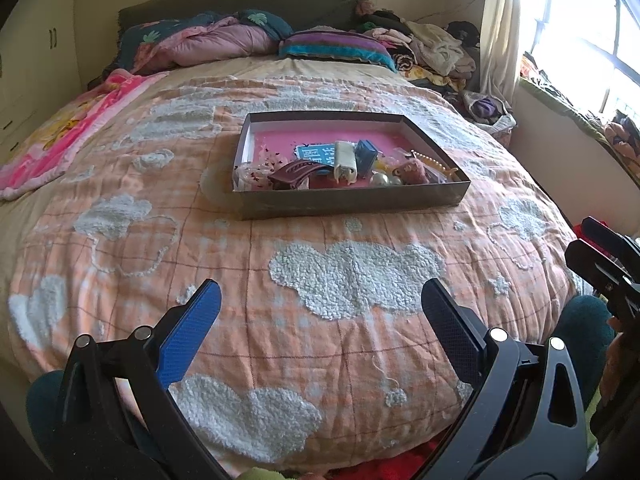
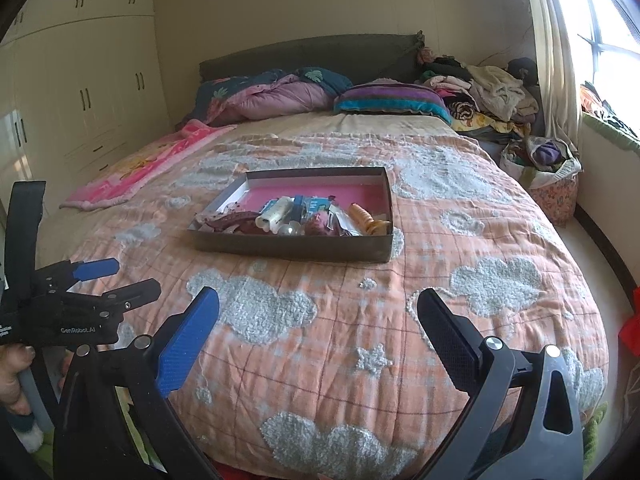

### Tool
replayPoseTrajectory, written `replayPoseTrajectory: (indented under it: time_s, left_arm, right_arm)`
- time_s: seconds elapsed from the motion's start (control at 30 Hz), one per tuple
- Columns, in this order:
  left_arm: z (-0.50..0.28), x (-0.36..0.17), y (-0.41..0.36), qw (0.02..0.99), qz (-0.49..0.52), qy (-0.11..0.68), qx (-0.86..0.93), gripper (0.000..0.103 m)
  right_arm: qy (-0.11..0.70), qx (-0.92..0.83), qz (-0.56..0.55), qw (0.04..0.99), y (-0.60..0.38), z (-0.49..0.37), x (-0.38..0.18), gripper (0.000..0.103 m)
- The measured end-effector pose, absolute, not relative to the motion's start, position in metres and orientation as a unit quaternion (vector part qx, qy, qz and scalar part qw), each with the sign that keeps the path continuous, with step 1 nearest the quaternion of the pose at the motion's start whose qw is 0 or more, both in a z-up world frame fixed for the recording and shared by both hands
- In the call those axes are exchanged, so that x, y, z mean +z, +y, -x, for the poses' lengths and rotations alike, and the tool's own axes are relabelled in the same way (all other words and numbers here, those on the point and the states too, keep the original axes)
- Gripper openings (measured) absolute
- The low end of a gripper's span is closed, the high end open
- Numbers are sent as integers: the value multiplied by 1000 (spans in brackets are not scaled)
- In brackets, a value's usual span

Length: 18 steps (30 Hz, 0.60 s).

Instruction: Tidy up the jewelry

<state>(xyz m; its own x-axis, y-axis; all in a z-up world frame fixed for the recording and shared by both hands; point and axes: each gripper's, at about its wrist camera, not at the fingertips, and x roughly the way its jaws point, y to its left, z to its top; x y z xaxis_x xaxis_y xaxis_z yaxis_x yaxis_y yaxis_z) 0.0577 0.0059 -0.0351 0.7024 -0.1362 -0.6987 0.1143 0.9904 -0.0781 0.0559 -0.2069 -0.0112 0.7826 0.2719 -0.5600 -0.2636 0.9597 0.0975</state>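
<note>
A shallow grey box (image 1: 348, 200) (image 2: 292, 246) with a pink floor lies in the middle of the bed. Inside it are a dark red hair claw (image 1: 294, 174) (image 2: 236, 222), a cream clip (image 1: 345, 160) (image 2: 276, 212), a blue item (image 1: 366, 154), pearl beads (image 1: 434, 162), round pearls (image 1: 384, 179) (image 2: 290, 229) and an orange piece (image 2: 366, 218). My left gripper (image 1: 320, 316) hovers open over the quilt's near end, well short of the box, holding nothing. My right gripper (image 2: 318, 320) is likewise open and empty, to the right of the left gripper (image 2: 116, 276).
The orange checked quilt (image 1: 352, 272) (image 2: 360, 320) with white fluffy clouds covers the bed. Pillows and folded blankets (image 1: 224, 40) lie at the headboard, a pile of clothes (image 2: 492, 88) at the far right. A wardrobe (image 2: 80, 92) stands left, a window (image 2: 600, 40) right.
</note>
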Motion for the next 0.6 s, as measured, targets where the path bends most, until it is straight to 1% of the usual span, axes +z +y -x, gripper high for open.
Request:
replayPoseTrajectory:
  time_s: [0.6]
  left_arm:
    - [-55, -30, 9, 925, 7, 377, -56, 94]
  right_arm:
    - [296, 139, -11, 945, -209, -54, -10, 99]
